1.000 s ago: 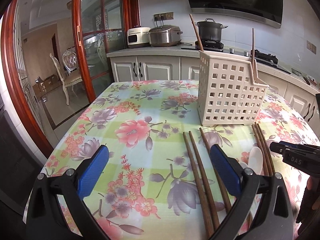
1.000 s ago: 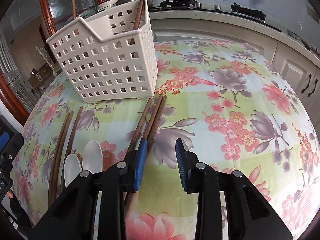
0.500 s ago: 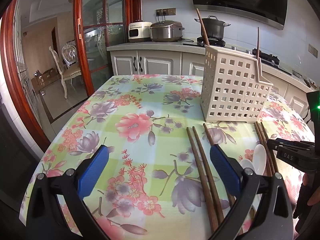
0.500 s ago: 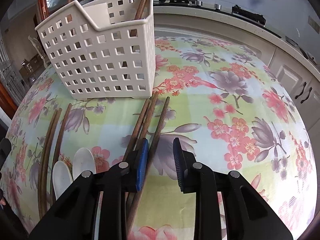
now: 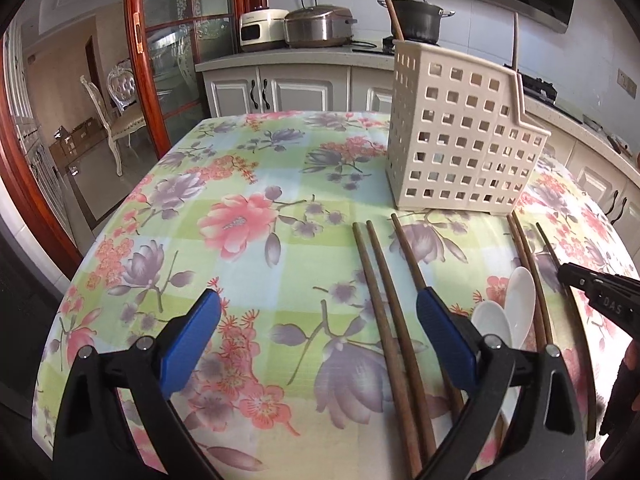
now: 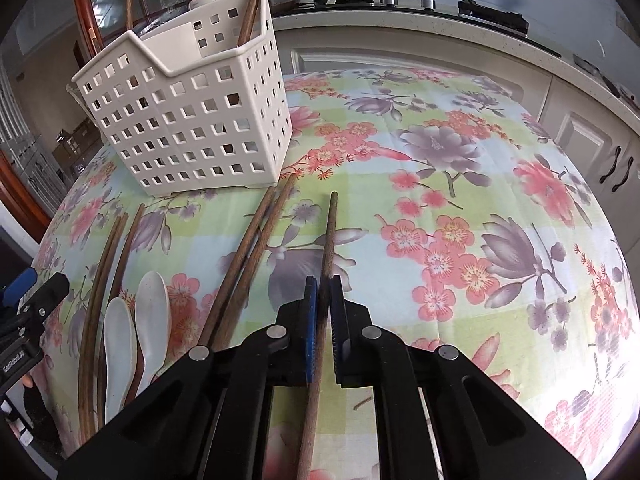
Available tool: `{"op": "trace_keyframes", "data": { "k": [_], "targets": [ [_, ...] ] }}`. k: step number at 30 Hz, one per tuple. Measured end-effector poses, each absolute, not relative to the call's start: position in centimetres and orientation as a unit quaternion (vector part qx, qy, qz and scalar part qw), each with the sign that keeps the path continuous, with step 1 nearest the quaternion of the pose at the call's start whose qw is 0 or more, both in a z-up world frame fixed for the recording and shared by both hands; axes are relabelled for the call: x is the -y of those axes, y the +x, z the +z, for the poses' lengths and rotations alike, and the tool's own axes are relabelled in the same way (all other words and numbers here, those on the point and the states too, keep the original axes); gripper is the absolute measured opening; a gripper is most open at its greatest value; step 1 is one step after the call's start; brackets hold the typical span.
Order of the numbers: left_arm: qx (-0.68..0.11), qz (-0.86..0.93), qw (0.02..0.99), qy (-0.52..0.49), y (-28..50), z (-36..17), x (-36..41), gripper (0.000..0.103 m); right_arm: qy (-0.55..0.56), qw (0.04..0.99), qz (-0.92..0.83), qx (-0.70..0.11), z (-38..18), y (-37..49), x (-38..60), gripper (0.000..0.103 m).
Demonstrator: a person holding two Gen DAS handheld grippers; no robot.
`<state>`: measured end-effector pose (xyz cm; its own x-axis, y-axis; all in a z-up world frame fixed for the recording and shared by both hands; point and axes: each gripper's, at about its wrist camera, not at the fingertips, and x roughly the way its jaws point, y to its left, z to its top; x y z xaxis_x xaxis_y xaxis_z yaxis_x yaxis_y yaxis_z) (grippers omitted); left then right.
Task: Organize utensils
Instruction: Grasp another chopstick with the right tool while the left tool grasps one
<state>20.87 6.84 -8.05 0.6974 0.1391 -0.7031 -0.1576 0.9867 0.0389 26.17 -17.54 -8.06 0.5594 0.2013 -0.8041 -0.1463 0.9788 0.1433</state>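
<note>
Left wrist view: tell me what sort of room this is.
Most likely a home kitchen: a pot on a stove, a rice cooker on the counter, and white cabinets beneath.

Open left tongs (image 5: 318, 330) above chopsticks (image 5: 386, 320)

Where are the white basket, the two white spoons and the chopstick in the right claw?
White basket (image 6: 192, 120), right wrist view, front perforated wall.
White spoons (image 6: 152, 312), right wrist view, bowl of the larger spoon.
Held chopstick (image 6: 330, 236), right wrist view, shaft above the pads.
</note>
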Motion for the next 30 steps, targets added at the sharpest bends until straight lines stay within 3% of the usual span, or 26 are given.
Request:
{"op": "trace_keyframes", "data": {
  "k": [9, 17, 22, 30],
  "targets": [
    [-0.416, 0.087, 0.905, -0.020, 23.1, -9.2, -6.8, 0.074, 0.026, 0.885, 0.107, -0.452, -8.1, 25.7, 17.7, 0.008],
    [-0.452, 0.066, 0.889, -0.018, 25.1, -10.3, -5.8, 0.044, 0.032, 0.882, 0.115, -0.455, -8.0, 25.7, 17.9, 0.008],
    [-0.451, 0.066, 0.890, -0.012, 25.5, -10.4, -5.5, 0.036, 0.016, 0.880, 0.113, -0.461, -7.9, 26.1, 17.5, 0.008],
    [-0.449, 0.051, 0.892, 0.009, 25.3, -10.3, -4.6, 0.008, -0.024, 0.884, 0.106, -0.455, -7.9, 26.2, 16.7, 0.008]
  ]
}}
